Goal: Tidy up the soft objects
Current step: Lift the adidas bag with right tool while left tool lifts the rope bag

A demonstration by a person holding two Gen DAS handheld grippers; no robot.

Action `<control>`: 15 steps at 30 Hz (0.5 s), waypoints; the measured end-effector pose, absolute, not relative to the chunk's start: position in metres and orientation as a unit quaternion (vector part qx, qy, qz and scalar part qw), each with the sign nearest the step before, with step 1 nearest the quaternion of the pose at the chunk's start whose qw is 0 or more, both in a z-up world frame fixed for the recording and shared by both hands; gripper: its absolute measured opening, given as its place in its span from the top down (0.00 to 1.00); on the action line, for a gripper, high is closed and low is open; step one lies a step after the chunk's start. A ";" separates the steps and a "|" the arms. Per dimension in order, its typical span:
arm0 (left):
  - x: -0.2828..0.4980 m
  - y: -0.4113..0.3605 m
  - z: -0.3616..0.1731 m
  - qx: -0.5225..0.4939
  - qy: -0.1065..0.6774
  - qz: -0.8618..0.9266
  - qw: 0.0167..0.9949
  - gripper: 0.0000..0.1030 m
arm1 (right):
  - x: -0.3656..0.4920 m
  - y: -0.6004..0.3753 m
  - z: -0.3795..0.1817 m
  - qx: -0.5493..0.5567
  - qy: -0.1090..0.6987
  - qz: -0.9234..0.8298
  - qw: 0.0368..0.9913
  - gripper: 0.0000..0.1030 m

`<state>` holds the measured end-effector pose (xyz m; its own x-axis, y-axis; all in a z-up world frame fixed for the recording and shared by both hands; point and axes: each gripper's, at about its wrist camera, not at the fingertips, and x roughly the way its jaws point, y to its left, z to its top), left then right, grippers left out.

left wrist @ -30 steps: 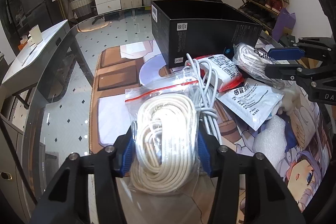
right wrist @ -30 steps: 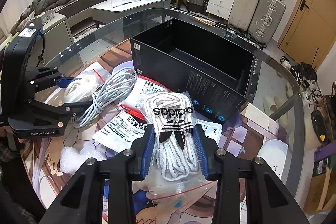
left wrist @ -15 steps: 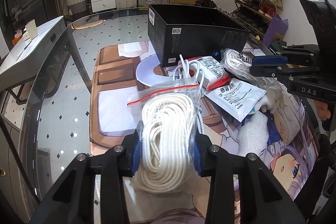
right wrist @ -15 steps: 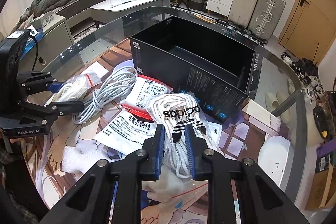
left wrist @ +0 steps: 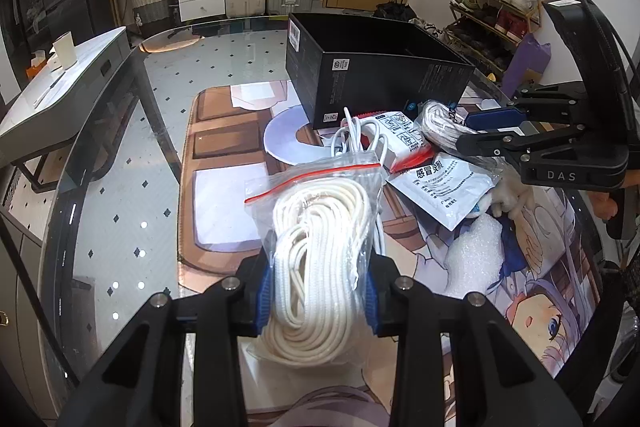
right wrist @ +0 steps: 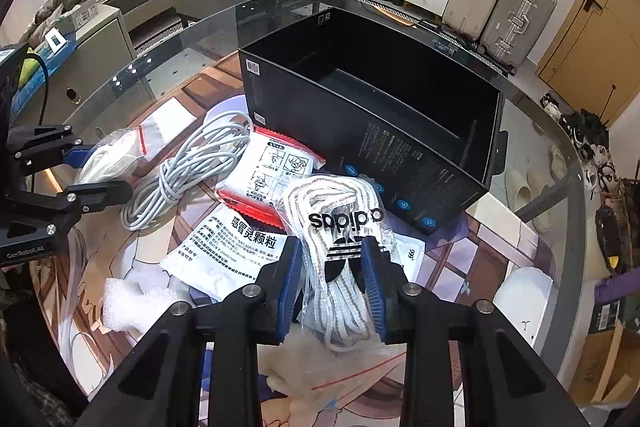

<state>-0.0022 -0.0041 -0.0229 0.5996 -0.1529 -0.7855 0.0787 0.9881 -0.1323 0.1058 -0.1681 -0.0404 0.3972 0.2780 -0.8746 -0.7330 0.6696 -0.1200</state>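
left hand-held gripper: closing in, clamped on bagged rope, bag bottom cut off | right hand-held gripper: reopening, pads against bagged laces | box beyond, far wall hidden

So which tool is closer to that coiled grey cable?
Left. The left tool, gripping a bagged white rope, sits right beside the grey cable; the right tool is farther, past the packets.
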 end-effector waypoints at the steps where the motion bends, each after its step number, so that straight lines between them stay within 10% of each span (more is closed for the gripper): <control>1: -0.003 -0.004 -0.023 -0.042 0.442 -0.065 0.894 0.67 | 0.107 -0.166 -0.042 -0.264 0.448 0.312 0.795 0.55; 15: -0.003 -0.003 -0.018 -0.052 0.436 -0.069 0.896 0.67 | 0.107 -0.168 -0.038 -0.262 0.446 0.300 0.801 0.79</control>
<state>-0.0029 -0.0035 -0.0184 0.6103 -0.1687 -0.7740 0.0785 0.9851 -0.1528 0.1074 -0.1679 -0.0378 0.4225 0.2462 -0.8723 -0.7144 0.6827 -0.1534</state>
